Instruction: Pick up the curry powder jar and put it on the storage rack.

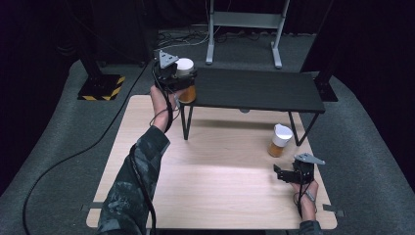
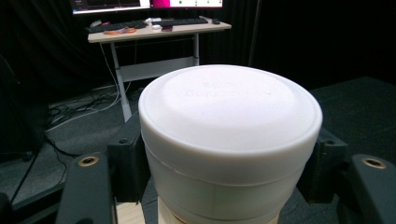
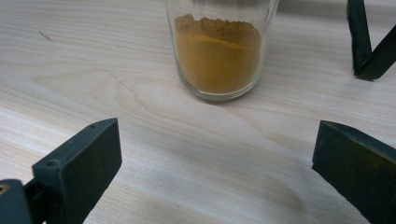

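white-capped jar [image 2: 229, 140] upright, cap skyward

I hold my left gripper [image 1: 180, 81] up at the left end of the black shelf [image 1: 259, 90]. A jar [image 1: 185, 78] with a white lid and orange stuff inside sits between its jaws, right at the shelf's edge. My right gripper [image 1: 283, 172] rests low on the wood table [image 1: 205, 171], its jaws apart. A second jar [image 1: 279, 140] stands on the table near it, by the shelf's right leg.
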The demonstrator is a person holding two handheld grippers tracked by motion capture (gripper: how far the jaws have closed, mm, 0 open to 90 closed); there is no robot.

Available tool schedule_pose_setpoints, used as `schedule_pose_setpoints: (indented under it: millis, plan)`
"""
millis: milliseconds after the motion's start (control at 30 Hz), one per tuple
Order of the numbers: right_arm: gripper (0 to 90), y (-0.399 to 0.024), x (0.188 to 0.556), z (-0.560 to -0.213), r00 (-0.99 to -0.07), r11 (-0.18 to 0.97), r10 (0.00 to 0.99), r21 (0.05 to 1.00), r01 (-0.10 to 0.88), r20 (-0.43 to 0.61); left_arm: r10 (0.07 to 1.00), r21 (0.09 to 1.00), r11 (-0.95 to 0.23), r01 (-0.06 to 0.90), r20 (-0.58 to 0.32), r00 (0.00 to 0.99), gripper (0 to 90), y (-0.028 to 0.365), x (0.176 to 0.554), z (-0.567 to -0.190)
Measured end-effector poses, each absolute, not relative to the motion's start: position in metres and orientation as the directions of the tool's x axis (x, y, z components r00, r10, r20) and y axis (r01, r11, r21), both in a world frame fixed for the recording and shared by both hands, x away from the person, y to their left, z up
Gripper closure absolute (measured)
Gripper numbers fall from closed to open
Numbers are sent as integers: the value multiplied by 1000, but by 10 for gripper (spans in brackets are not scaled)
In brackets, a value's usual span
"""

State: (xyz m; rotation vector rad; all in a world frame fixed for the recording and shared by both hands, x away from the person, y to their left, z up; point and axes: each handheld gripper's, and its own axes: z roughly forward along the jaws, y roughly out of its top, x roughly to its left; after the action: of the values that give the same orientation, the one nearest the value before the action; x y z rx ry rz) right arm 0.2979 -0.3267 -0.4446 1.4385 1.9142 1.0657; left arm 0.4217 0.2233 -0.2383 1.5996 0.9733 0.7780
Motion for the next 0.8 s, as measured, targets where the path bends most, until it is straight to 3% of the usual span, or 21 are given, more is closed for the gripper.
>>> schedule_pose_setpoints:
  millis: [400, 800]
  plan:
    - [3, -326, 298, -444, -306, 131, 951, 827, 547, 51, 894, 907, -224, 357, 46, 445, 7, 219, 423, -208]
    - [3, -326, 298, -444, -306, 131, 951, 827, 547, 51, 853, 890, -269, 368, 42, 521, 0, 237, 397, -209]
